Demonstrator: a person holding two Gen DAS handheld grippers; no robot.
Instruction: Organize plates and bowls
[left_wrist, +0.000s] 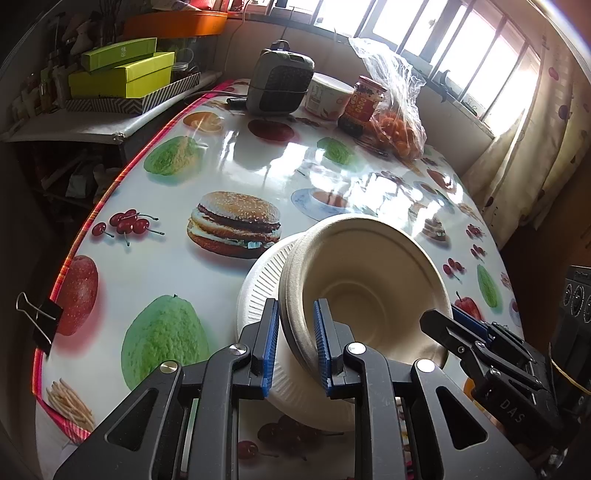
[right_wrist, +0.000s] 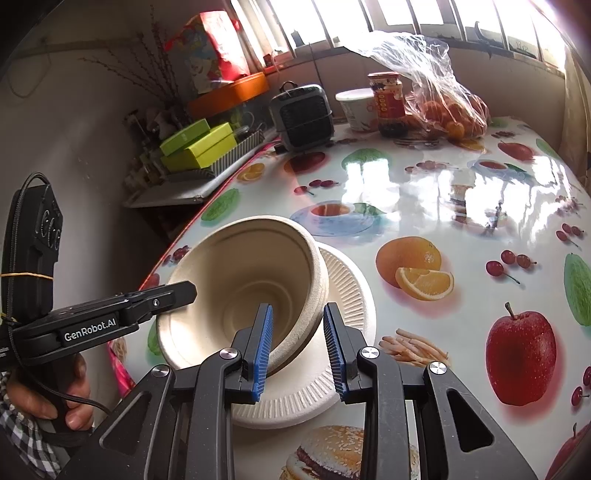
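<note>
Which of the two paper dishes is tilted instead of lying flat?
The beige bowl, tilted with its rim in the left gripper; the white ribbed plate lies flat beneath it.

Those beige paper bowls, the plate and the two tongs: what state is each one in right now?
Beige paper bowl stack: tilted, lifted above the plate.
White ribbed paper plate: flat on the table.
Left tongs: shut on the bowl rim.
Right tongs: gripping the opposite rim.
Clear plastic bag of oranges: open-topped.
</note>
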